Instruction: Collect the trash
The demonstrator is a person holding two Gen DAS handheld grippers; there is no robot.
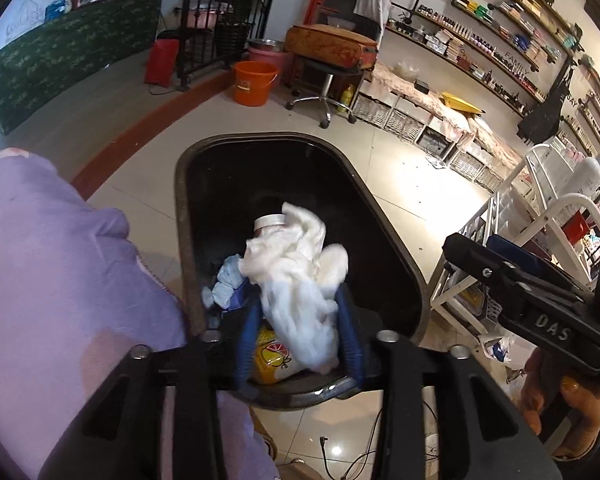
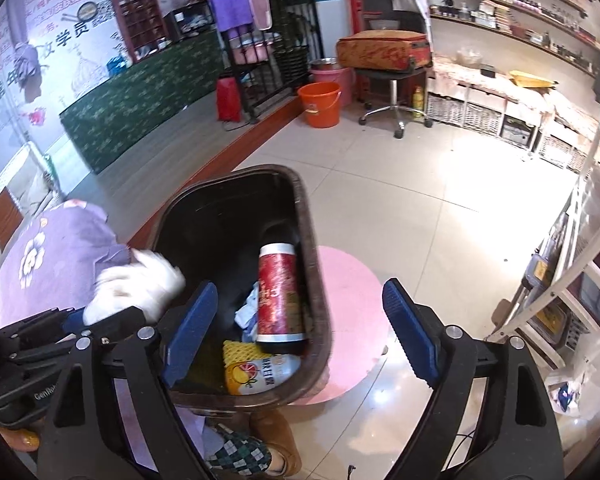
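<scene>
The bin (image 2: 236,216) stands on the floor (image 2: 440,208), directly below both grippers; inside it a can (image 2: 280,292) lies along the right wall, a bottle (image 2: 256,372) at the near end; a round mat (image 2: 352,320) lies just right of the bin; a crumpled tissue (image 1: 300,280) sits between the left gripper's (image 1: 300,320) fingers above the bin; a bucket (image 2: 320,104) stands well behind, left of a stool (image 2: 394,92).

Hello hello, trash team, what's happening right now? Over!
Left tool over the black bin, white tissue wad between its fingers. Right tool open, empty. Nothing blocking the bin.
</scene>
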